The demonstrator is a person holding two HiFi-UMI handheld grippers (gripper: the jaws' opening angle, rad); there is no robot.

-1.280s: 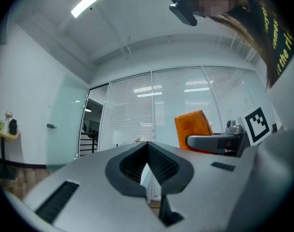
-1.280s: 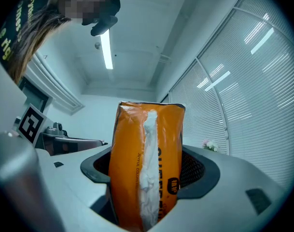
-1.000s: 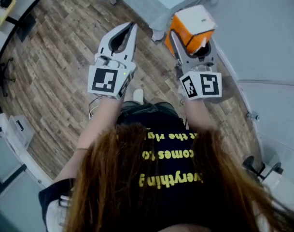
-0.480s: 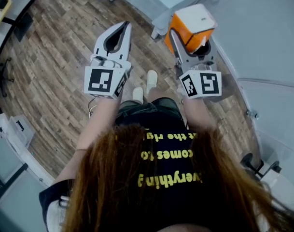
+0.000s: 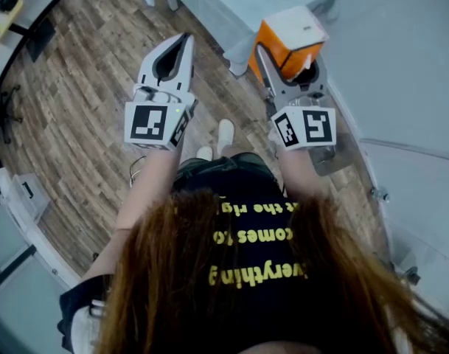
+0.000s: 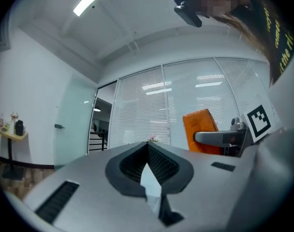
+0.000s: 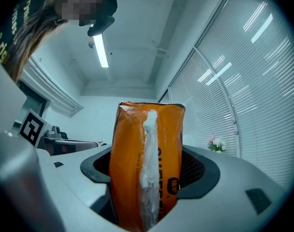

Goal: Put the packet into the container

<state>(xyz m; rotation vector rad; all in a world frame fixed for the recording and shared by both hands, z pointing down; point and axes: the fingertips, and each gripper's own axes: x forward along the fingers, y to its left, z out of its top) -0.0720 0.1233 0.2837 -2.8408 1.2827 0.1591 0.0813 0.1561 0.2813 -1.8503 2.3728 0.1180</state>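
Wood-plank flooring [image 5: 77, 87] fills most of what lies below the person, with a pale grey-blue table [image 5: 231, 2] just ahead of them at the far edge. They stand with both arms held out in front, shoes [image 5: 225, 133] visible between the two tools.

The right gripper [image 5: 292, 65] has its jaws clamped on the orange packet [image 5: 294, 35]. The packet's long axis runs along the jaws, so most of it juts past the tips and points forward toward the table. In the right gripper view it stands upright between the pads, its white seam facing the camera [image 7: 147, 168].

The left gripper [image 5: 181, 46] is beside it, a little apart, with its jaws closed tip to tip and nothing between them. From its own view the packet [image 6: 201, 129] shows off to its right.

I cannot pick out the container in any view. So the move ahead seems to rest wholly with the right arm: carry the packet forward, leading end first, once the container is found.
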